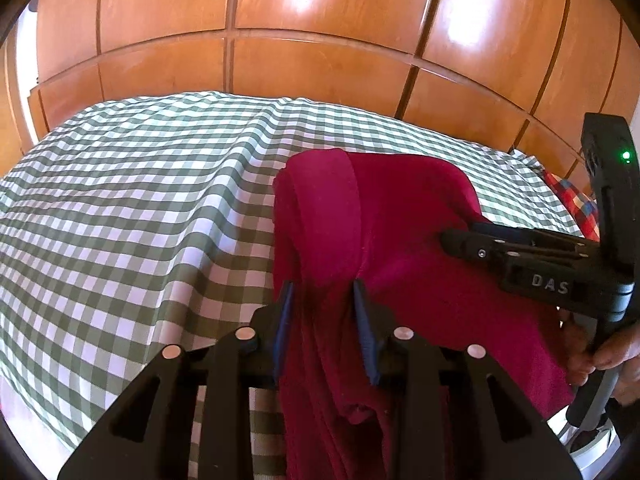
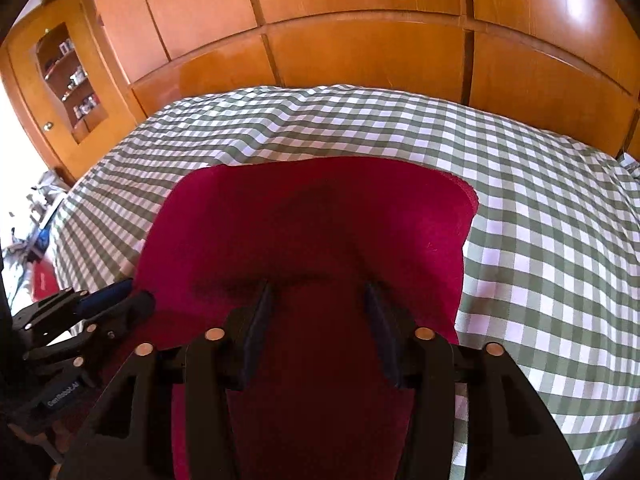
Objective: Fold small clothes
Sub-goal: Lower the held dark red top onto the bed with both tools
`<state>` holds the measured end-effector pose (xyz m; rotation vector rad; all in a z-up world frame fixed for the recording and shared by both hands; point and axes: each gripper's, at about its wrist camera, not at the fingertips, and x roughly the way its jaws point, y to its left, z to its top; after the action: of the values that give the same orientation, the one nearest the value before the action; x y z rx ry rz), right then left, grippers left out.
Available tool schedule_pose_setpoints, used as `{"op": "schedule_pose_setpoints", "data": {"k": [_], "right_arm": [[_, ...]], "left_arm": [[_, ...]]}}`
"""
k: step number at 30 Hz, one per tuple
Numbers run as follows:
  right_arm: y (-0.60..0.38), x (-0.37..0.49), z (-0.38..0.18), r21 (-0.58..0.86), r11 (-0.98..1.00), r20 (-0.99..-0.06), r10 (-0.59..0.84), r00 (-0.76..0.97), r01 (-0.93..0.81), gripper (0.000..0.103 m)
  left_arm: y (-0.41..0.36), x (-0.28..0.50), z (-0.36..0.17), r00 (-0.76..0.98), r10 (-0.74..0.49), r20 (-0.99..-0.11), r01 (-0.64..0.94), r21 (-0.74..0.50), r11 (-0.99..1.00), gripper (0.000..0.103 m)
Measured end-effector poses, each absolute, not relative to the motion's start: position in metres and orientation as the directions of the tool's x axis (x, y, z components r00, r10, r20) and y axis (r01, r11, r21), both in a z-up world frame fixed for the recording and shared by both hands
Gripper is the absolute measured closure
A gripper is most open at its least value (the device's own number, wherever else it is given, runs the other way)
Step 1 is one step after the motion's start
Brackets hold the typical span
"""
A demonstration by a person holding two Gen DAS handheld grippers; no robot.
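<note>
We are laying a fold in the red garment (image 2: 312, 220) on the checked bed (image 2: 540, 200); the left tool (image 1: 324, 284) is straddling a hanging fold, the right tool (image 2: 316, 292) standing wide over it; next, we are smoothing it flat.

Left tongs (image 1: 323, 285): pointing forward and down, blue-padded fingers (image 1: 285, 312) parted a little with red cloth bunched between them; whether the pads press it cannot be told. Right tongs (image 2: 318, 292): angled down likewise, jaws standing wide, pads clear of contact. A hand (image 1: 612, 350) grips the right tool's handle from below.
</note>
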<state>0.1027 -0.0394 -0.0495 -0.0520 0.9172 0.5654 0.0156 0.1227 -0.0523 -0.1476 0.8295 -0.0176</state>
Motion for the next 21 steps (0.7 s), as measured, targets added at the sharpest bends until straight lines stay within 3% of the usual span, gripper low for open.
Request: {"op": "schedule_pose_setpoints", "data": {"k": [2, 5, 10, 21], "right_arm": [[-0.041, 0.096, -0.043, 0.189, 0.846, -0.752, 0.451, 0.480, -0.498, 0.028], [-0.051, 0.087, -0.036, 0.194, 0.845, -0.740, 0.459, 0.491, -0.497, 0.021], [-0.072, 0.079, -0.035, 0.248, 0.852, -0.736, 0.476, 0.482, -0.462, 0.019], [-0.119, 0.060, -0.065, 0.527, 0.779, -0.691, 0.625, 0.363, -0.339, 0.019]], "left_arm": [[0.124, 0.012, -0.050, 0.686, -0.046, -0.726, -0.064, -0.124, 0.990, 0.056], [0.128, 0.008, -0.048, 0.689, -0.040, -0.723, -0.070, -0.121, 0.990, 0.052], [0.129, 0.005, -0.046, 0.692, -0.020, -0.721, -0.082, -0.106, 0.991, 0.043], [0.138, -0.001, -0.051, 0.678, -0.044, -0.734, -0.097, -0.148, 0.984, 0.034]]}}
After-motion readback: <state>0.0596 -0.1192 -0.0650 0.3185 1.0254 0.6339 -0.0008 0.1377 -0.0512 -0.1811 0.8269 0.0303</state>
